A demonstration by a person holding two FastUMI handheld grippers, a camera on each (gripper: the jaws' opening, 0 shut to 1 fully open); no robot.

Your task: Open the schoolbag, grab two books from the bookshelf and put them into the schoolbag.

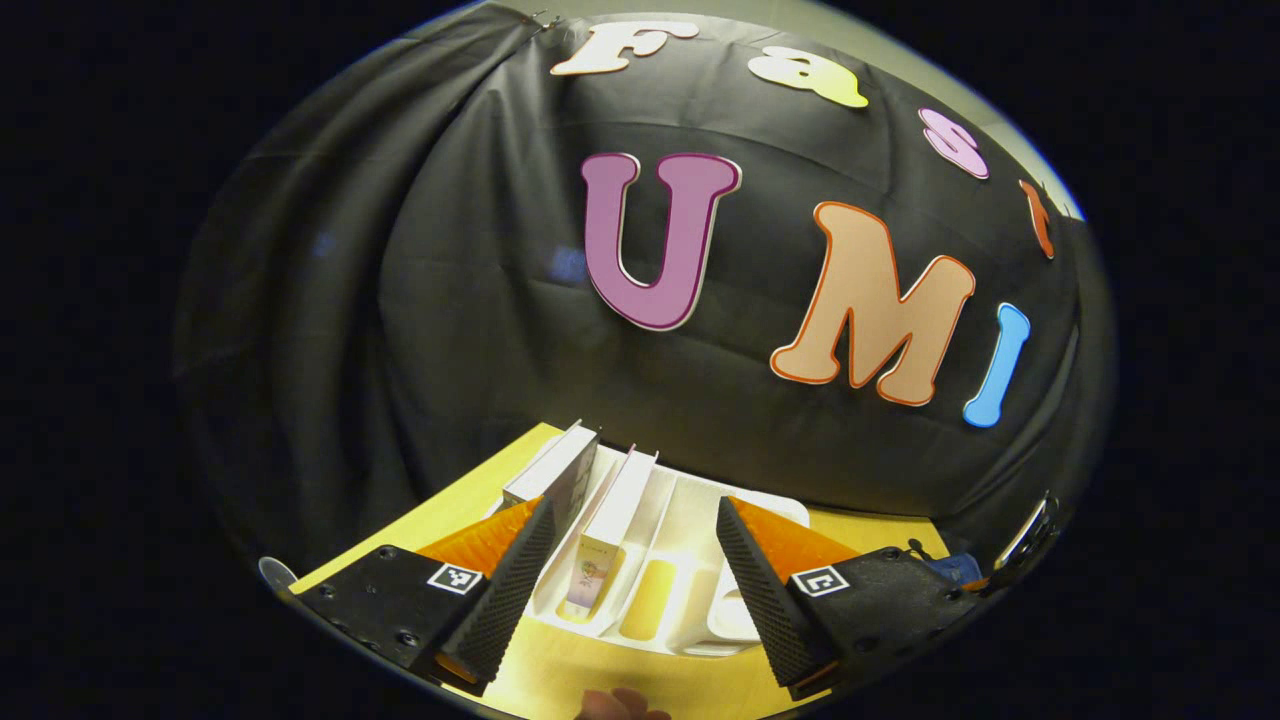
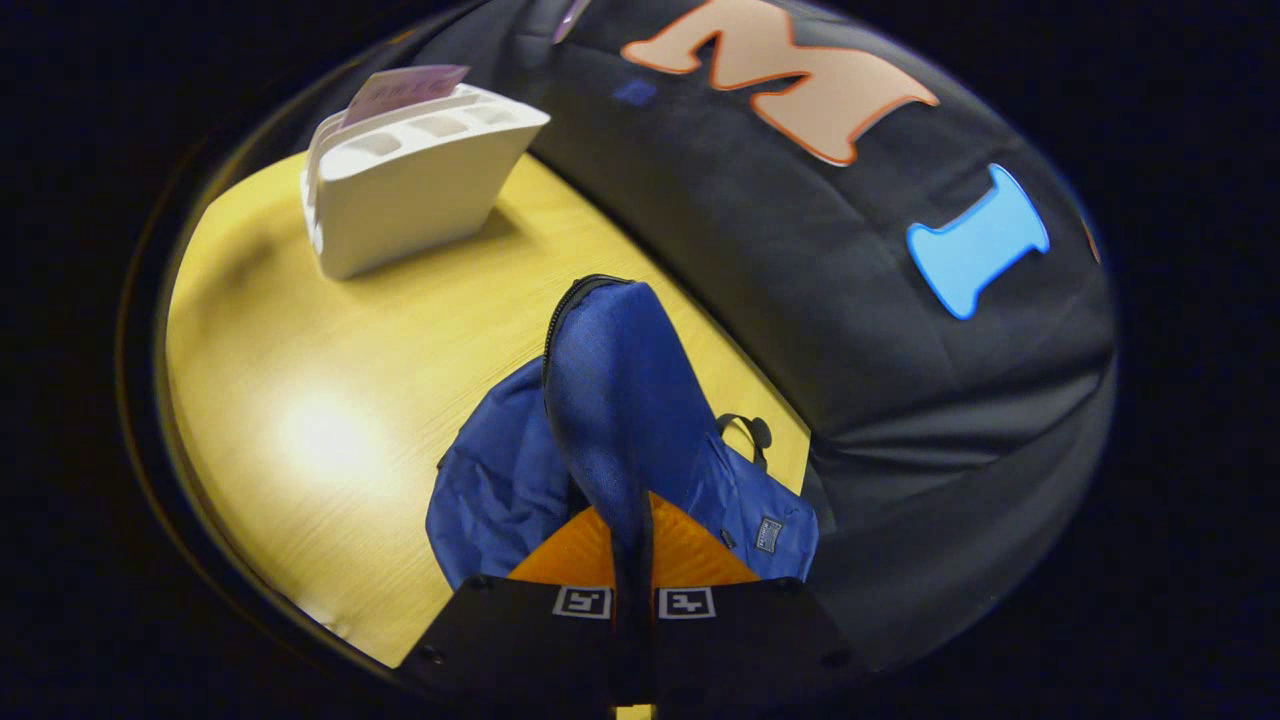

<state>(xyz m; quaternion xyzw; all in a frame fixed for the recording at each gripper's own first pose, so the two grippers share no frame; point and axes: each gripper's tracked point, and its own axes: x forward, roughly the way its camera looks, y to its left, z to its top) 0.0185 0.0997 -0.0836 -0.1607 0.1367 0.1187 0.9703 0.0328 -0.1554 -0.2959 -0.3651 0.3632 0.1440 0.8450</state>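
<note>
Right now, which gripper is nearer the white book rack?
Left. The left gripper hangs open right in front of the white book rack, its fingers framing it. The right gripper is shut on the blue schoolbag, well away across the table.

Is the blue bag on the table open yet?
Partly open: the right gripper is shut on a flap of the schoolbag, lifting it so its zipper edge stands free. How wide the opening is cannot be told.

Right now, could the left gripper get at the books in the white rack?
Probably yes: the left gripper is open just before the rack, with the nearer book between its fingers and nothing blocking.
</note>
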